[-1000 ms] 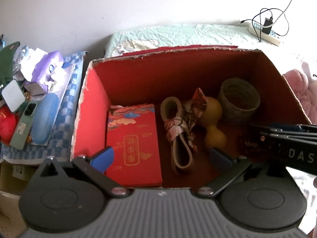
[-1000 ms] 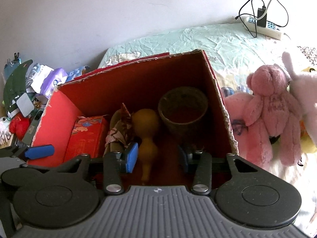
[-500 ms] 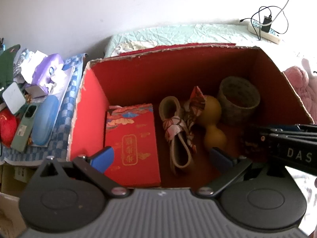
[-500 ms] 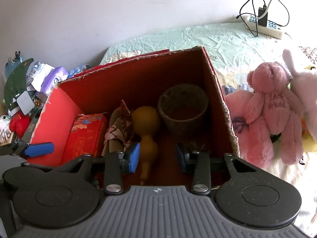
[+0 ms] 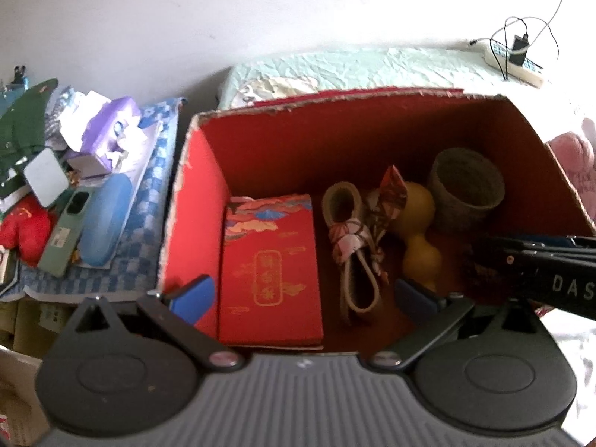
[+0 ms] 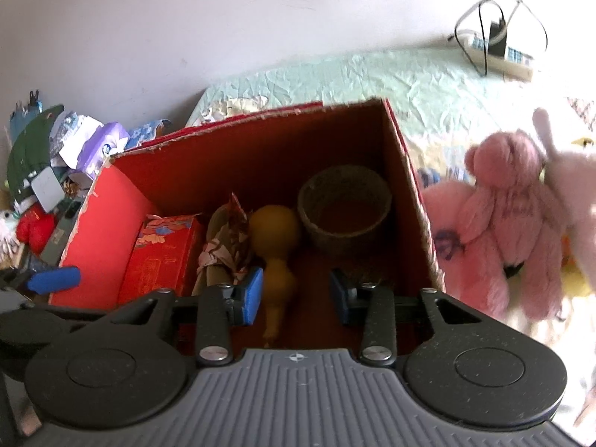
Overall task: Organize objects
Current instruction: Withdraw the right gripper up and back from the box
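An open red cardboard box (image 5: pixel 197 201) (image 6: pixel 100 208) holds a red patterned gift box (image 5: pixel 270 268) (image 6: pixel 164 253), a rolled belt with patterned cloth (image 5: pixel 354 246) (image 6: pixel 223 249), a yellow gourd (image 5: pixel 417 231) (image 6: pixel 275 246) and a woven basket (image 5: pixel 465 190) (image 6: pixel 344 208). My left gripper (image 5: pixel 303 298) is open and empty above the box's near edge. My right gripper (image 6: pixel 296 298) is open and empty above the gourd's lower end; it also shows in the left wrist view (image 5: pixel 536 272).
Pink plush toys (image 6: pixel 514 216) lie on the bed right of the box. A cluttered blue checked cloth (image 5: pixel 141 201) on the left holds a blue case (image 5: pixel 104 223), a phone (image 5: pixel 63 234) and a purple tissue pack (image 5: pixel 111 130). A power strip (image 6: pixel 499 59) lies at the far right.
Both views shifted slightly, with the box drifting a little to the right in the left wrist view. Both grippers stay open and empty.
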Action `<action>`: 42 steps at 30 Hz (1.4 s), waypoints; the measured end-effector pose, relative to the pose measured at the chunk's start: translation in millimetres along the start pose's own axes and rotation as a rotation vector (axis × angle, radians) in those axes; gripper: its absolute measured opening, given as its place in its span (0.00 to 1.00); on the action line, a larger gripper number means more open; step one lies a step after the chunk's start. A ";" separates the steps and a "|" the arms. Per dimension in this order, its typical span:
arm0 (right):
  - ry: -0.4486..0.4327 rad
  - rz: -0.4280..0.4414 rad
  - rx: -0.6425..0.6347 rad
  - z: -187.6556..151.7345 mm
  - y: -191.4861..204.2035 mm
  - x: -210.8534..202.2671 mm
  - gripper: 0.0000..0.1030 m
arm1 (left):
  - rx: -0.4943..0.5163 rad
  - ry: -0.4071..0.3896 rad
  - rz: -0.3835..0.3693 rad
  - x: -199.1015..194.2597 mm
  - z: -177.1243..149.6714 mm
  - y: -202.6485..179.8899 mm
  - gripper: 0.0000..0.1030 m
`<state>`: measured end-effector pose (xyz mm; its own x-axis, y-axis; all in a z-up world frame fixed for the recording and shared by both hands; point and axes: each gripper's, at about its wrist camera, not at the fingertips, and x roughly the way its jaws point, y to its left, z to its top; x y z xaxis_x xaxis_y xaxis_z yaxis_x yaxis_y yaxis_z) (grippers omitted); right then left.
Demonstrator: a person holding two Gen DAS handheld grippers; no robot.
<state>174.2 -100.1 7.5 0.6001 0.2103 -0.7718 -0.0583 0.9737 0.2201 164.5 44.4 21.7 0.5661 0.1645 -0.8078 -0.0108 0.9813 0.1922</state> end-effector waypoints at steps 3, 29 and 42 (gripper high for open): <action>-0.013 0.000 -0.017 1.8 2.3 -3.1 0.40 | -0.013 -0.013 0.023 -6.7 2.4 3.3 1.00; -0.078 0.019 -0.092 -7.4 -8.2 -52.2 0.47 | -0.066 -0.049 0.110 -62.4 -13.1 -18.3 1.00; -0.056 0.069 -0.129 -30.6 -14.0 -69.7 0.48 | -0.090 0.000 0.133 -74.9 -39.6 -36.9 1.00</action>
<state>108.7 -125.7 39.9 0.6346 0.2758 -0.7220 -0.2013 0.9609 0.1901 89.9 -0.2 53.1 0.5546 0.2933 -0.7787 -0.1592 0.9559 0.2467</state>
